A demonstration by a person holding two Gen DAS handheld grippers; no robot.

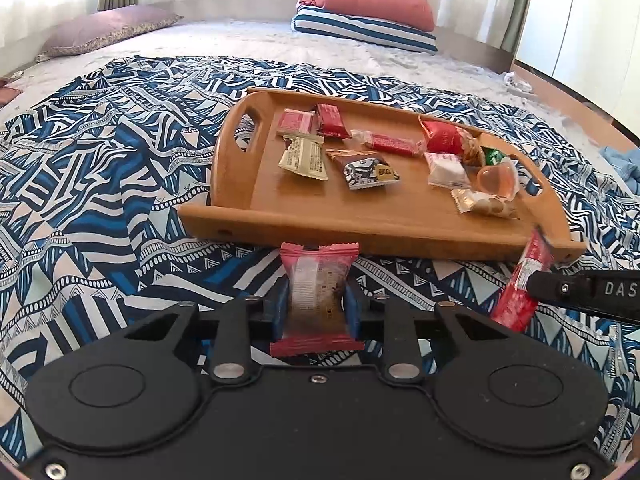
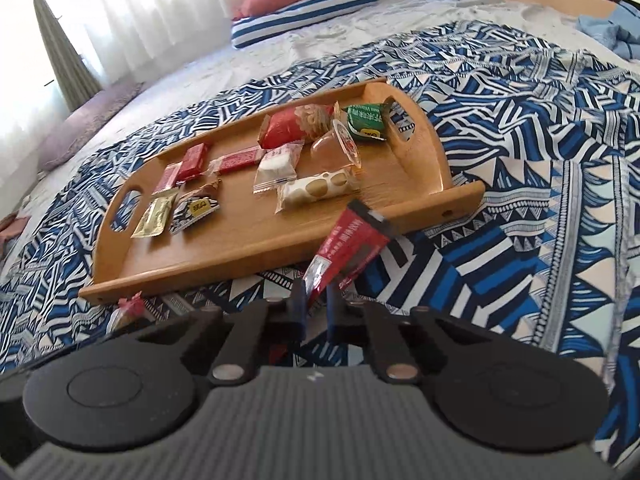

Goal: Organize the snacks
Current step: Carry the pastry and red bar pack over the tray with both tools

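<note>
A wooden tray (image 1: pixel 360 224) (image 2: pixel 240 248) lies on the patterned bedspread and holds several wrapped snacks, among them a red packet (image 1: pixel 442 136) (image 2: pixel 282 126), a green packet (image 2: pixel 366 122) and a jelly cup (image 1: pixel 496 178) (image 2: pixel 334 146). My left gripper (image 1: pixel 316 300) is shut on a pink-wrapped snack (image 1: pixel 316 280), held just before the tray's near edge. My right gripper (image 2: pixel 316 304) is shut on a long red snack stick (image 2: pixel 348 244) (image 1: pixel 524 284), whose tip reaches over the tray's near right corner. The right gripper's finger shows in the left wrist view (image 1: pixel 584 292).
A blue and white patterned bedspread (image 1: pixel 100 200) (image 2: pixel 540 200) covers the bed. A red cushion on a striped pillow (image 1: pixel 372 16) (image 2: pixel 300 4) lies at the back, a mauve pillow (image 1: pixel 104 28) at the far left. Blue cloth (image 2: pixel 616 28) lies at the right.
</note>
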